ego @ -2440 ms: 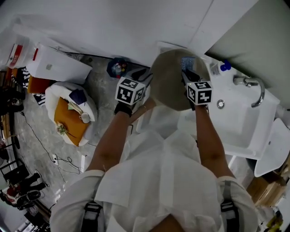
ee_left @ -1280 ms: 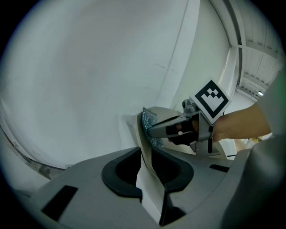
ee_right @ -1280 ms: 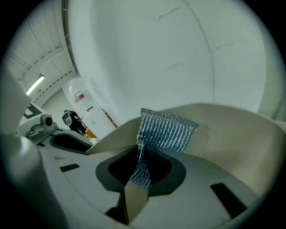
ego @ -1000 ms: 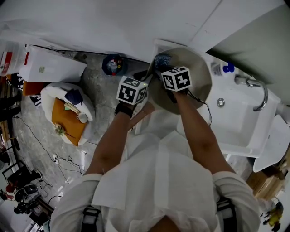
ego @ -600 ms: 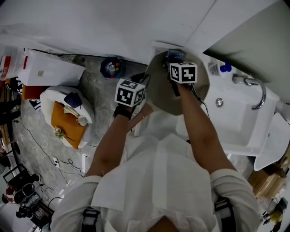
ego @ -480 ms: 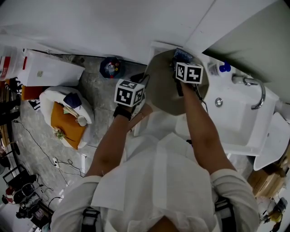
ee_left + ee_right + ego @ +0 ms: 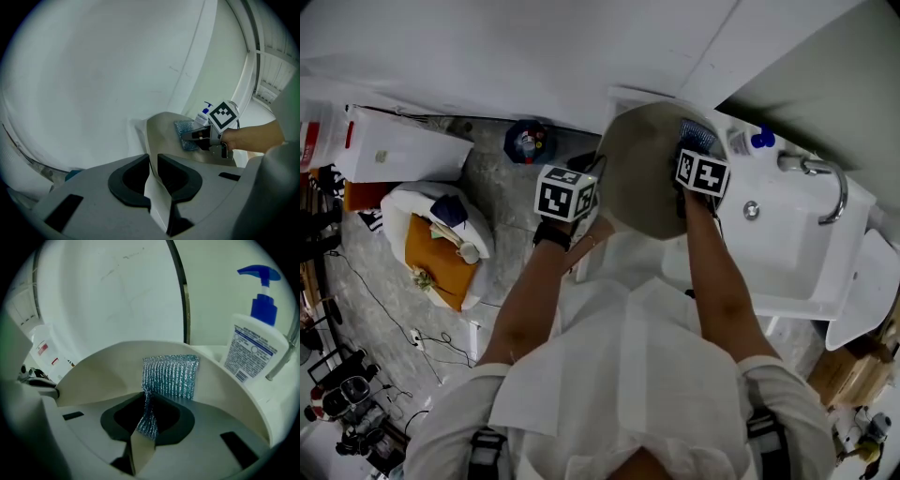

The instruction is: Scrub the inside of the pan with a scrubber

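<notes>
Left gripper (image 7: 153, 161), jaws just closing, pinches pan (image 7: 161, 133) rim; right gripper (image 7: 147, 405) clamps scrubber (image 7: 171, 376) inside, soap bottle (image 7: 255, 350) beside

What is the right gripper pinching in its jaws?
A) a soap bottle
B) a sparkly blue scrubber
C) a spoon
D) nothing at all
B: in the right gripper view, the jaws of the right gripper are shut on the sparkly blue scrubber, which lies against the inside of the pan.
</notes>
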`<action>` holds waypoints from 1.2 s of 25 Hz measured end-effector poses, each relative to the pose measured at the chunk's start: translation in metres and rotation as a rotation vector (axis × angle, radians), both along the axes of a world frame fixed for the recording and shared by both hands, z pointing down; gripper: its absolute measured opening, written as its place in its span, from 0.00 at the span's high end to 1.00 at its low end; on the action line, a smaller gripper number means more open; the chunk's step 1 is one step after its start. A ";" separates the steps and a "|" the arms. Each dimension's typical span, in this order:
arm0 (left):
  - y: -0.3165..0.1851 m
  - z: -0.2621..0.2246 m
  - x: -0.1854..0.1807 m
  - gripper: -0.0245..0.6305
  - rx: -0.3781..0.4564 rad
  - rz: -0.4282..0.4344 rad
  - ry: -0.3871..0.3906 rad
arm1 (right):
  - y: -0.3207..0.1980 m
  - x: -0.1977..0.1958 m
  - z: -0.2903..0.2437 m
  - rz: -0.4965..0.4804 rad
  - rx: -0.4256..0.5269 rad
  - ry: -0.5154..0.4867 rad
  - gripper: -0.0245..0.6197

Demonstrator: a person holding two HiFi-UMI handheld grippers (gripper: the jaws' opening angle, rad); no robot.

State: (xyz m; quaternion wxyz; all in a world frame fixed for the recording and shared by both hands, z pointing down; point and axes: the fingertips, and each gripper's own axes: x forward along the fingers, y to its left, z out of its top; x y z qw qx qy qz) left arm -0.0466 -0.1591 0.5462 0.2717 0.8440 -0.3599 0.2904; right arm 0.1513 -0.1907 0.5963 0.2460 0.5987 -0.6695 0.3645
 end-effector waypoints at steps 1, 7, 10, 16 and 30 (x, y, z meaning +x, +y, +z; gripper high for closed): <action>0.000 0.000 0.000 0.86 0.000 0.000 -0.001 | -0.006 -0.004 -0.001 -0.013 0.005 -0.003 0.89; -0.001 0.000 0.000 0.86 -0.004 0.000 -0.001 | -0.043 -0.062 -0.012 -0.202 0.066 -0.074 0.89; -0.002 0.001 -0.001 0.86 -0.005 -0.009 -0.002 | -0.047 -0.101 -0.021 -0.318 0.097 -0.144 0.89; -0.005 0.000 -0.002 0.87 -0.004 -0.021 -0.002 | -0.015 -0.168 -0.031 -0.559 0.085 -0.273 0.89; -0.008 0.002 -0.003 0.90 -0.011 -0.105 -0.009 | 0.130 -0.177 -0.017 -1.039 -0.401 -0.374 0.89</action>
